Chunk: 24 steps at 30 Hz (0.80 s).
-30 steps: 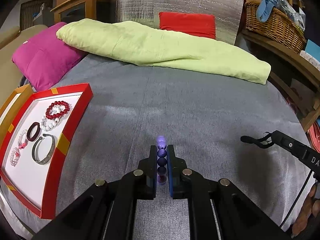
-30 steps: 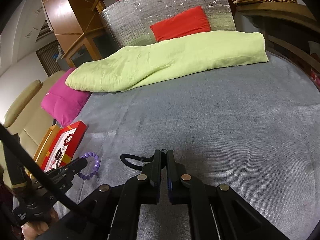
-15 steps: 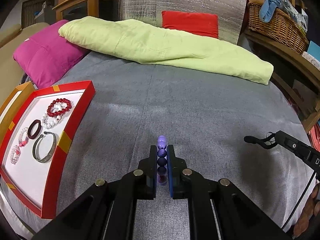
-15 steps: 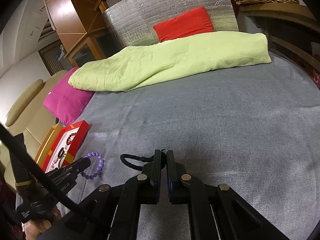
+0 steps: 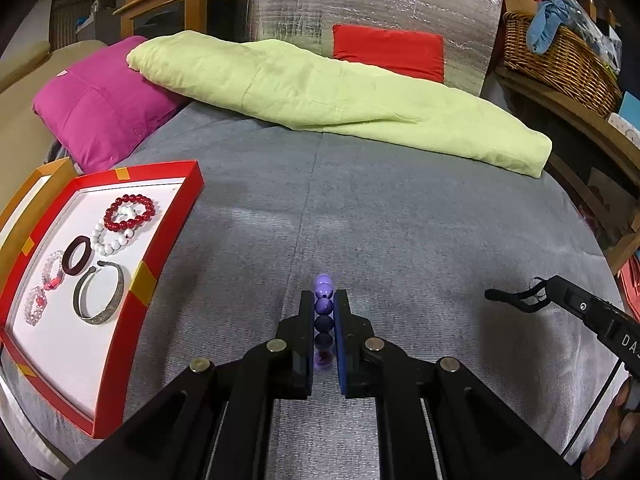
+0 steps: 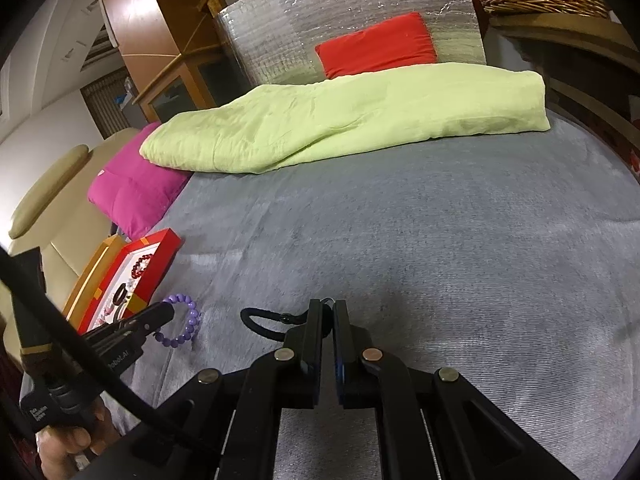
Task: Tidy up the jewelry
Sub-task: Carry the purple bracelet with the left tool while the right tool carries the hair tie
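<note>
1. Left wrist view: grey bedspread fills the frame. Lime quilt lies along its far edge, magenta pillow at the far left corner, and a wicker basket on a shelf to the right.
2. Red tray sits at the bed's left edge, holding a red bead bracelet, white beads, a dark ring and a metal cuff.
3. Left gripper tilts down, jaws clamped on the purple bead bracelet, held edge-on above the near middle.
4. Right wrist view: right gripper is angled down, jaws closed on a black hair tie that loops out leftward.
5. The bed's centre and right side are bare cloth.
</note>
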Available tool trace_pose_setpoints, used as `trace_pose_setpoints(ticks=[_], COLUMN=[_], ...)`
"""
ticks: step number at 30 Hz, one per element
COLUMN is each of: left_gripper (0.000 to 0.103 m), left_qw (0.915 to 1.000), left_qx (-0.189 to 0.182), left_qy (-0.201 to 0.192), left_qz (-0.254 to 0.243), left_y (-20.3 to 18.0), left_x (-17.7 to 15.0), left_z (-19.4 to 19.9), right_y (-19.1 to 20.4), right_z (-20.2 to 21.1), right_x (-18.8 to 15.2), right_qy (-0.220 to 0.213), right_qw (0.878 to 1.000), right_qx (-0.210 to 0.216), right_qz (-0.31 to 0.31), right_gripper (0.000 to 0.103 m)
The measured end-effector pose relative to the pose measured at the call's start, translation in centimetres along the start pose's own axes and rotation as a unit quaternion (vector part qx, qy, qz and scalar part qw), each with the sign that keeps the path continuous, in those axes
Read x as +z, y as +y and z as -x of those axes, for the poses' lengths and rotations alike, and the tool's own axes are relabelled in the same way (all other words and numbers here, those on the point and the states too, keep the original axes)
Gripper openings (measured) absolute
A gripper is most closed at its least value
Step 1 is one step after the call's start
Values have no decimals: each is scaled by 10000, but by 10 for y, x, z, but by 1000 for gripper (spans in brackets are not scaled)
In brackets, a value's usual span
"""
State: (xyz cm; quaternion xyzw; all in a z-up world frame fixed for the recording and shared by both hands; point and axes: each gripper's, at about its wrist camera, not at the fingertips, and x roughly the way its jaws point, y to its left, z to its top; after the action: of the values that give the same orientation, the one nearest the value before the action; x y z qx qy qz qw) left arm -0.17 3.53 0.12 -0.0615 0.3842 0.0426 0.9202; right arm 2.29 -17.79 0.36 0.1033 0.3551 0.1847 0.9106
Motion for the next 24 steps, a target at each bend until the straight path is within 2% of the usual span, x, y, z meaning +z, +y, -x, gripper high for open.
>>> trace_pose_setpoints(ticks=[24], left_gripper=[9], left_qw=[9993], left_qx=[79], left_qy=[-76], left_qz=[351], left_y=[38], left_x=[3], left_z=[11], right_y=[24], right_z=[-13], right_x=[-8], right_qy=[249], right_qw=[9994], right_qx=[62], right_qz=[215], right_gripper=[5])
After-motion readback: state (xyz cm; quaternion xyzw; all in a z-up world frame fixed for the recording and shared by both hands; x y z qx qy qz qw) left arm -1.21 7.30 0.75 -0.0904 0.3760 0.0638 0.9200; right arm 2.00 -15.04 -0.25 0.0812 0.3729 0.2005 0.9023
